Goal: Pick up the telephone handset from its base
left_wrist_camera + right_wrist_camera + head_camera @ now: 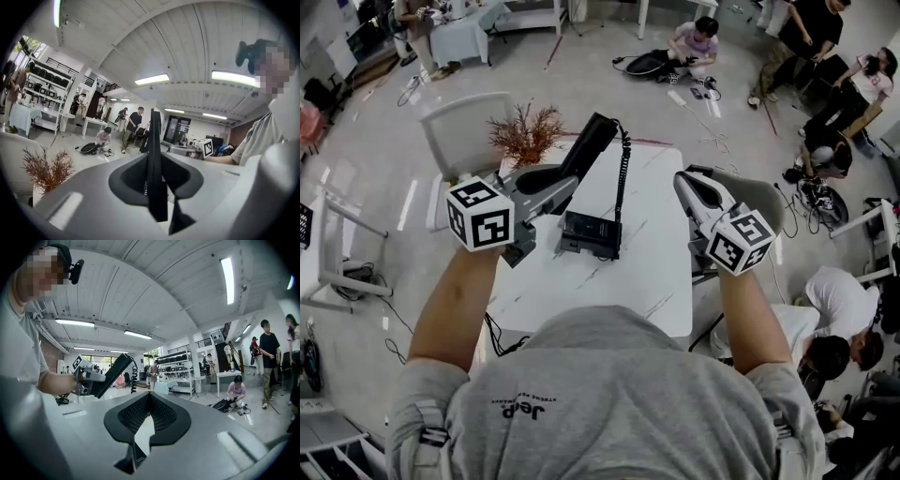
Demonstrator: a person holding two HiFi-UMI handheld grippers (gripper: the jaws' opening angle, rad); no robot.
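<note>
The left gripper [565, 184] is clamped on the black handset [591, 145], which is held tilted in the air, clear of its base [591, 234]. The base sits on the white table [652, 272], well inside every edge. A coiled cord [623, 183] runs from the handset's upper end down to the base. The right gripper [682, 178] hovers over the table's right edge with its jaws together and nothing between them. A dried plant [525, 136] and a white chair [455, 131] crowd the far left corner, while open floor lies beyond the table. Only the head view shows the base and the table edges. The left gripper view shows the handset edge-on between the jaws. The right gripper view shows the handset side-on with the cord hanging from it.
</note>
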